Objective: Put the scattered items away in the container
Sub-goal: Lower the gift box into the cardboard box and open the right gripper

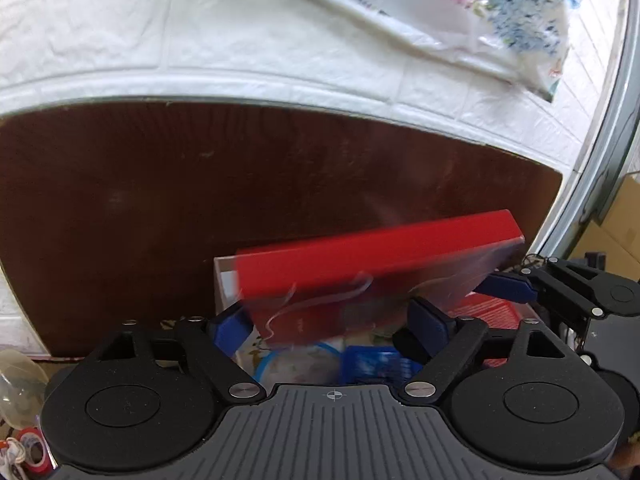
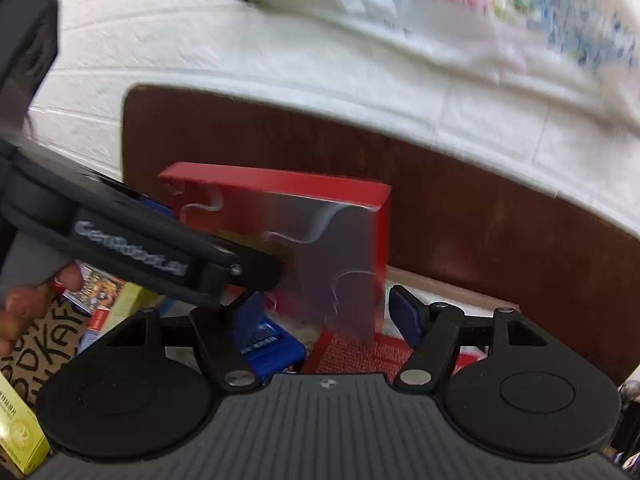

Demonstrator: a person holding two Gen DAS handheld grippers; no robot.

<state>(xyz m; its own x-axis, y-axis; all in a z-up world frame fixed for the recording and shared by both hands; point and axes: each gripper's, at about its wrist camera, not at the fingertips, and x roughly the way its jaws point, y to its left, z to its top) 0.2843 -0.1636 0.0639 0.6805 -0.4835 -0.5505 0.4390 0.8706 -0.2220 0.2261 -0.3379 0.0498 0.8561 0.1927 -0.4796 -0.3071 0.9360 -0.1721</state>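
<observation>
A flat red box (image 1: 376,256) with a shiny face is held tilted above the white container (image 1: 222,280). My left gripper (image 1: 332,322) has its blue pads on either side of the box's lower part. My right gripper (image 2: 334,312) also brackets the red box (image 2: 288,216), one pad at each side of its lower edge. The right gripper shows in the left wrist view (image 1: 508,286) at the box's right corner. The left gripper shows in the right wrist view (image 2: 256,268) at the box's left. Inside the container lie a blue box (image 2: 276,344) and a red packet (image 2: 360,352).
A dark brown wooden board (image 1: 160,208) stands behind the container against a white brick-pattern wall (image 1: 200,48). A floral plastic bag (image 1: 500,12) hangs above. Yellow and colourful small boxes (image 2: 108,300) lie left of the container. A cardboard box (image 1: 624,216) is at far right.
</observation>
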